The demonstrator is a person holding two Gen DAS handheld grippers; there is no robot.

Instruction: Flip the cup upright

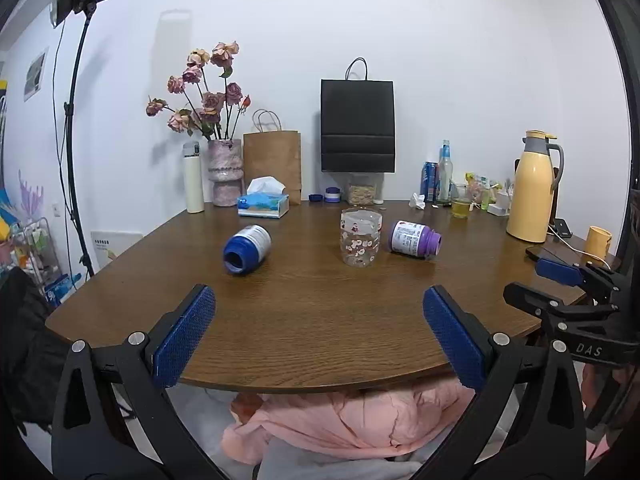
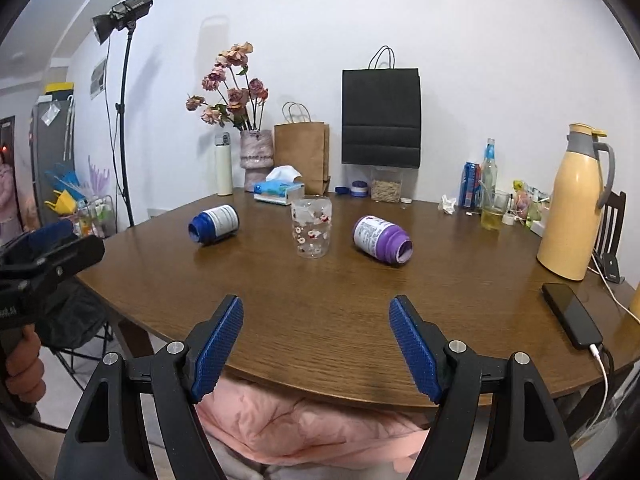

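On a round brown wooden table, a clear glass cup printed with small red and white figures stands near the middle. Whether its mouth faces up or down cannot be told from these views. To its left a blue bottle lies on its side, open mouth toward the camera. To the cup's right a purple bottle also lies on its side, just beside the cup but not touching it.

Both grippers hover at the near edge of the table, well apart from the cup. The left gripper has its blue-padded fingers spread wide with nothing between them. The right gripper is likewise spread wide and holds nothing.

Along the far edge, against a white wall, stand a pink vase of dried roses, a white flask, a tissue box, a brown paper bag and a black paper bag. At the right stand a yellow thermos jug and a glass of yellow liquid. A black phone lies charging near the right edge.
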